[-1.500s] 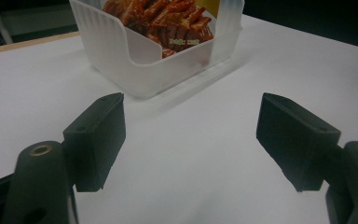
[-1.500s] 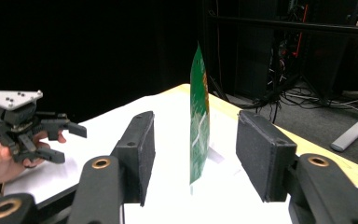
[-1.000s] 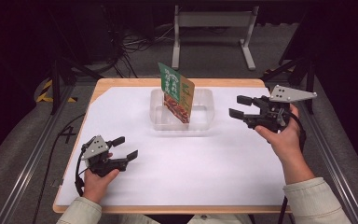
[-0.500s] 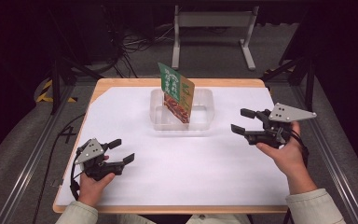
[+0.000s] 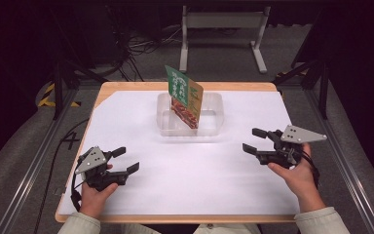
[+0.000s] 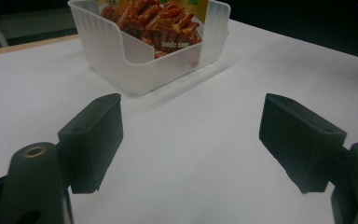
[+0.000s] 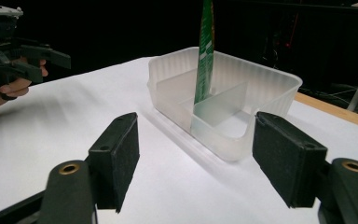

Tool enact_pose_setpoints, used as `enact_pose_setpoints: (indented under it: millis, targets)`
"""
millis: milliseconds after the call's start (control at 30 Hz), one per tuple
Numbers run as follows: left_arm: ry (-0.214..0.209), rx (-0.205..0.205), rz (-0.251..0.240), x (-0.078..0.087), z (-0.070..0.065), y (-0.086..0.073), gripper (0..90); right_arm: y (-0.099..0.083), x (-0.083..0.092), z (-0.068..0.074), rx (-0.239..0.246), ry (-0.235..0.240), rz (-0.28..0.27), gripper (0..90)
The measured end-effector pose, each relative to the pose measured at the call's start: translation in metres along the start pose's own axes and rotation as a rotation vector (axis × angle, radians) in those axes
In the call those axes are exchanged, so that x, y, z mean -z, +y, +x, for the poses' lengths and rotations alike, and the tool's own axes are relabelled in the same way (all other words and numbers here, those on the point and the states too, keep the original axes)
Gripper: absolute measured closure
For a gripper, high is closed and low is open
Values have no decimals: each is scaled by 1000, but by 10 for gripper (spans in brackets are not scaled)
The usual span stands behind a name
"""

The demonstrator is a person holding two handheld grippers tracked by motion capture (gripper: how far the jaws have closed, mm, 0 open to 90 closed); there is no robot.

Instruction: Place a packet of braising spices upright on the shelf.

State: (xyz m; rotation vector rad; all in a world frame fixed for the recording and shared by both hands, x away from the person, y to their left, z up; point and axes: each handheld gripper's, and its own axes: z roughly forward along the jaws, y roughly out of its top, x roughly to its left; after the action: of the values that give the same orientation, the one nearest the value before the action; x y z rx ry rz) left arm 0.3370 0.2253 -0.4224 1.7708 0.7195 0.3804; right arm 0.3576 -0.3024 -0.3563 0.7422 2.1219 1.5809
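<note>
The snack packet (image 5: 184,97) stands upright in the clear divided tray (image 5: 213,124) at the far middle of the table. Both grippers, left (image 5: 125,160) and right (image 5: 253,140), rest near, spread and empty. It seems the placing is finished; next probably only rest.

Snack packet (image 5: 184,97) stands tilted in clear tray (image 5: 213,126) near bench (image 5: 185,190) far edge, left gripper (image 5: 125,160) by near-left corner, right gripper (image 5: 253,140) toward right edge, fingers of both apart, nothing between them.
</note>
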Motion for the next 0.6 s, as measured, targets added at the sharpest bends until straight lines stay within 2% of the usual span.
enact_pose_setpoints:
  millis: [267, 600]
  targets:
    - [-2, 4, -7, 2, 0, 0, 223, -29, -7, 3, -6, 6, 11, 311]
    - [-7, 5, -5, 0, 2, -1, 216, -61, -17, 7, -28, -15, 31, 306]
